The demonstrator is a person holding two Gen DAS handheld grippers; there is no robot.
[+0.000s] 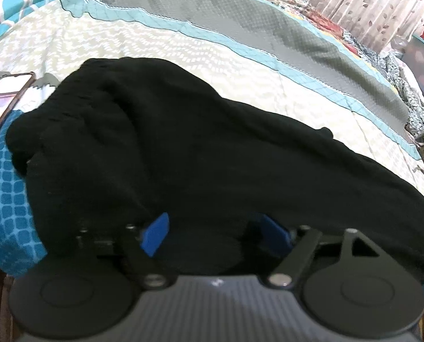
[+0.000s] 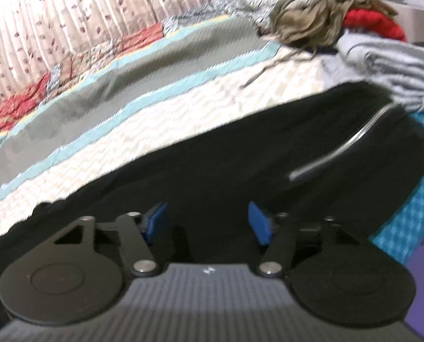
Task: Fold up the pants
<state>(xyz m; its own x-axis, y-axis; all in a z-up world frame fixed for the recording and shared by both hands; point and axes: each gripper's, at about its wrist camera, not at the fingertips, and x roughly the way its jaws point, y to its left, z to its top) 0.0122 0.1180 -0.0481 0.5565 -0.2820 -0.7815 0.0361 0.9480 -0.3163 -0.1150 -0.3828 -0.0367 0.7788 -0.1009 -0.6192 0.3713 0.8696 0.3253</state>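
Observation:
Black pants (image 1: pixel 183 154) lie stretched across the bed near its front edge. In the left wrist view one bunched end sits at the upper left. In the right wrist view the pants (image 2: pixel 240 168) show a silver zipper (image 2: pixel 340 148) at the right. My left gripper (image 1: pixel 214 233) is open, its blue pads spread just over the near edge of the cloth. My right gripper (image 2: pixel 209 222) is open too, its pads spread over the near edge. Neither holds cloth.
A quilted bedspread (image 1: pixel 183 45) with cream, teal and grey bands covers the bed. A phone (image 1: pixel 3 97) lies at the left. A pile of clothes (image 2: pixel 340 14) in olive, red and grey sits at the right. A curtain (image 2: pixel 83 8) hangs behind.

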